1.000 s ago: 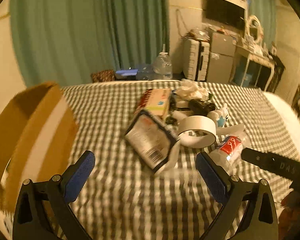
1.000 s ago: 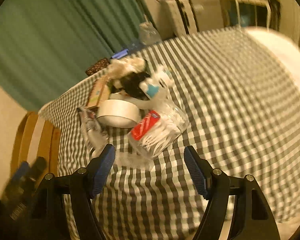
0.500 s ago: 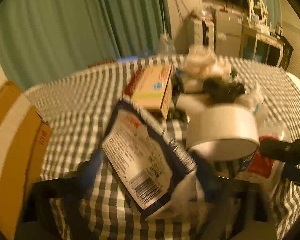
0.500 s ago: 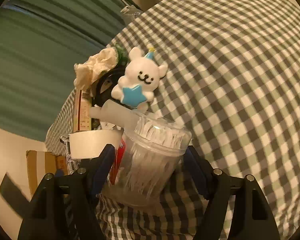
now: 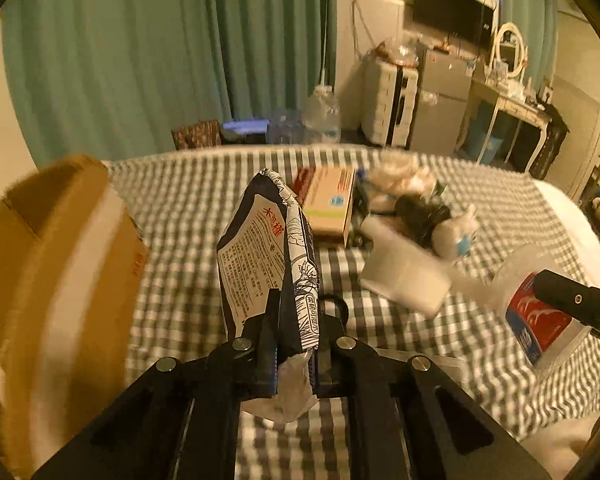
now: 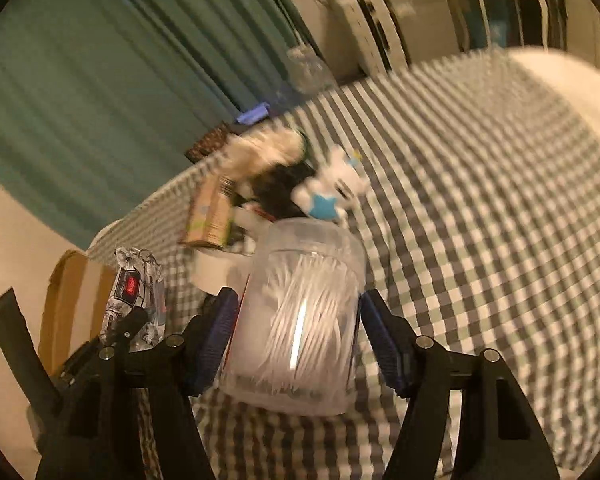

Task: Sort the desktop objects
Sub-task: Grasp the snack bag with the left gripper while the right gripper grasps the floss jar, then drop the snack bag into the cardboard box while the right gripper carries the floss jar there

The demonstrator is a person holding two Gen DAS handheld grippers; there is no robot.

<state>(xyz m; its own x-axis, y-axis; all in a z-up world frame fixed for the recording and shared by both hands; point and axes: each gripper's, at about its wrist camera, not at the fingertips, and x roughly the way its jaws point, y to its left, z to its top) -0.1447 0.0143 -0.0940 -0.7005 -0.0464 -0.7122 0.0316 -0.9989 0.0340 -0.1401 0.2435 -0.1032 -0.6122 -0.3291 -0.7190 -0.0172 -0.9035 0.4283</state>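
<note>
My left gripper (image 5: pixel 294 344) is shut on a dark snack packet (image 5: pixel 266 256) with white label text and holds it upright above the checked cloth. The packet also shows in the right wrist view (image 6: pixel 134 292). My right gripper (image 6: pixel 296 344) is shut on a clear plastic jar of cotton swabs (image 6: pixel 300 328), lifted off the cloth; the jar shows in the left wrist view (image 5: pixel 536 312) at the right. A pile lies behind: a white tape roll (image 5: pixel 404 276), a flat carton (image 5: pixel 330 200), a white bear toy (image 6: pixel 332 192).
An open cardboard box (image 5: pixel 56 280) stands at the left edge of the bed-like surface with its green checked cloth (image 6: pixel 480 208). Teal curtains, water bottles, drawers and a dresser lie beyond the far edge.
My left gripper has shut on the snack packet and lifted it upright. My right gripper has closed on the swab jar and raised it off the cloth.
</note>
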